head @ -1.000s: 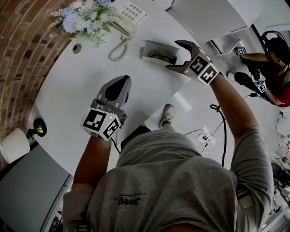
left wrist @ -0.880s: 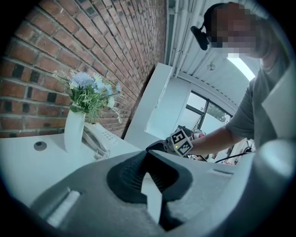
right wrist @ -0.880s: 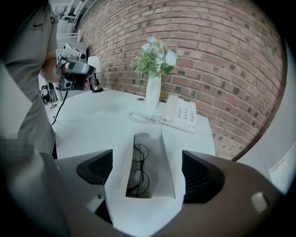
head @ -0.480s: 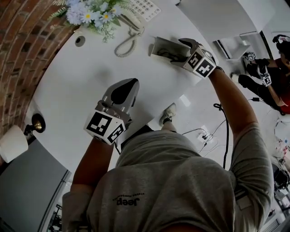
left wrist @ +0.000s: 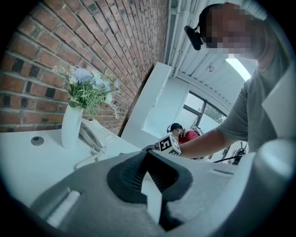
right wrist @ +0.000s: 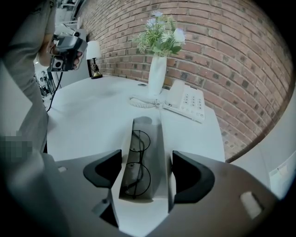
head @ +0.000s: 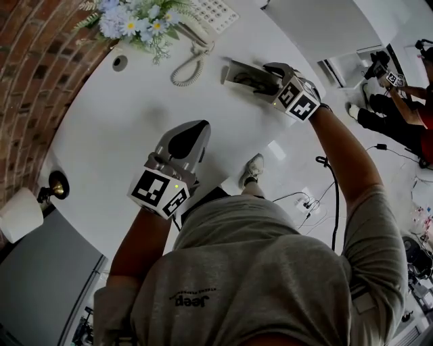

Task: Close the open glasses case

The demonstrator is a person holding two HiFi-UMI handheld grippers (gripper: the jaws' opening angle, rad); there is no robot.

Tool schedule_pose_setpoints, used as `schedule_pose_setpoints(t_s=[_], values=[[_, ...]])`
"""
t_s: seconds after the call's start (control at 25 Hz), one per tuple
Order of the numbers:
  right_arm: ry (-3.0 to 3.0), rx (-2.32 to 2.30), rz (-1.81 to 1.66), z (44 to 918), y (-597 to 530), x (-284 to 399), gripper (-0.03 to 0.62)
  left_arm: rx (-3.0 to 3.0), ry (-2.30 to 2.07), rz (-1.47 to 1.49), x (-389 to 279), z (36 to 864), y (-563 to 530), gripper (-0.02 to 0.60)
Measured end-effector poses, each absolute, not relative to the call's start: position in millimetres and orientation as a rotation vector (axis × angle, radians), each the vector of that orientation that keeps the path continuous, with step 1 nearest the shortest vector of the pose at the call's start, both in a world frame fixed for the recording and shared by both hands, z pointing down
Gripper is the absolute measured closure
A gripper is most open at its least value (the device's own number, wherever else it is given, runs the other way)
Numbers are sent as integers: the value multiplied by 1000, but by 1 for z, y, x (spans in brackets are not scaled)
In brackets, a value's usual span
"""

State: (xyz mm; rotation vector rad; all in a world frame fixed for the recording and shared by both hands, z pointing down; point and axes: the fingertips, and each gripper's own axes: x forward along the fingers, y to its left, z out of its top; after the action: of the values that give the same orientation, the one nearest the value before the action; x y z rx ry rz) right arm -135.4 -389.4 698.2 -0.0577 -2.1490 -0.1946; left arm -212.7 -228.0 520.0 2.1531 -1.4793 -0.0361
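Observation:
The open glasses case [head: 242, 71] lies on the white table [head: 115, 128] near its far right edge. In the right gripper view the case [right wrist: 161, 139] runs away from me, with black round glasses [right wrist: 137, 162] inside. My right gripper [head: 264, 78] [right wrist: 147, 175] points down over the case's near end. Its jaws have just been closing with the case between them, and the pads [right wrist: 187, 178] lie against both side walls. My left gripper [head: 195, 132] [left wrist: 149, 155] hovers over the table's near part, shut and empty.
A vase of flowers [head: 132, 23] [right wrist: 157, 74] and a white desk phone [head: 206, 17] [right wrist: 187, 99] with a coiled cord stand beyond the case. A small lamp [head: 54, 190] sits at the left. The table edge runs just right of the case. Another person [head: 396, 101] is at the far right.
My right gripper has come down onto the case and its jaws have narrowed around it. The left gripper has stayed about where it was.

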Motion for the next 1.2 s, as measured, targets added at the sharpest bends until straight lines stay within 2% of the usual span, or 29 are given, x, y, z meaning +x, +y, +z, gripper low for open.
schedule_pose_setpoints(t_s=[0.6, 0.8, 1.04, 1.12, 1.2], values=[[-2124, 24, -362, 692, -378, -135, 317, 2160, -1470, -45, -208, 516, -219, 583], [-2116, 24, -397, 696, -368, -133, 384, 2164, -1467, -47, -206, 515, -218, 583], [-2108, 6, -342, 697, -364, -134, 369, 2168, -1459, -51, -203, 514, -216, 583], [-2092, -33, -309, 701, -358, -134, 282, 2171, -1459, -53, -203, 512, -216, 583], [-2082, -37, -304, 702, -357, -135, 281, 2172, -1461, -51, -203, 511, -216, 583]])
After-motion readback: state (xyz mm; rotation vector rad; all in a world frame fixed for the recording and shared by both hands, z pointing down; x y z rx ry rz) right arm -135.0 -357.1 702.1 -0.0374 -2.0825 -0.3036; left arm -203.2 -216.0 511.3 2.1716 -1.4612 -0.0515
